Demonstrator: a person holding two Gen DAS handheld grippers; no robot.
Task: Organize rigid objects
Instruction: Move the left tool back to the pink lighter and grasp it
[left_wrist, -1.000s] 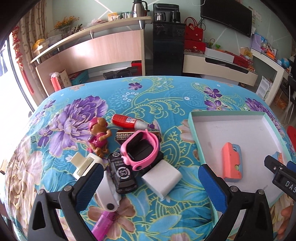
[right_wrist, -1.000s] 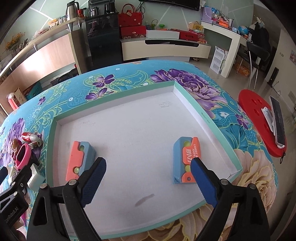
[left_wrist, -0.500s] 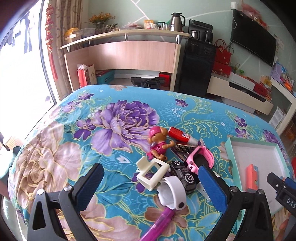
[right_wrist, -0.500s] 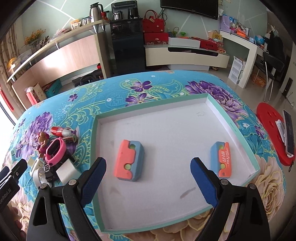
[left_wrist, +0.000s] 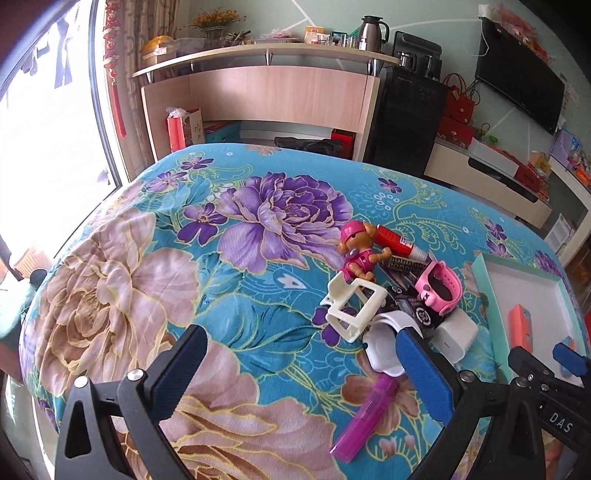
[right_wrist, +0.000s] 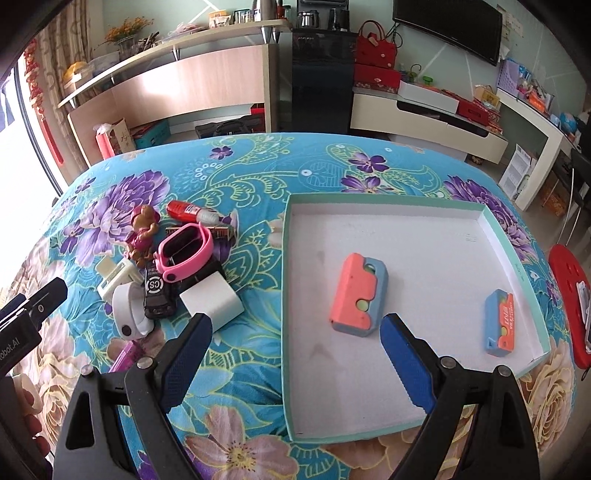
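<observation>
pile of small hard toys (right_wrist: 166, 273) sits tangled beside the shallow white teal-rimmed tray (right_wrist: 517, 254); both grippers (left_wrist: 301, 369) (right_wrist: 295, 354) gape wide and empty, so grabbing one could drag its neighbours.

A living room behind the flowered worktop

A wooden counter (right_wrist: 192, 88) carries a steel flask (left_wrist: 371, 32) and flowers (right_wrist: 127, 31); beside it stands a black cabinet (right_wrist: 319, 92), red bags (right_wrist: 375, 48), a wall television (right_wrist: 448, 26) and a red stool (right_wrist: 569, 291).
</observation>
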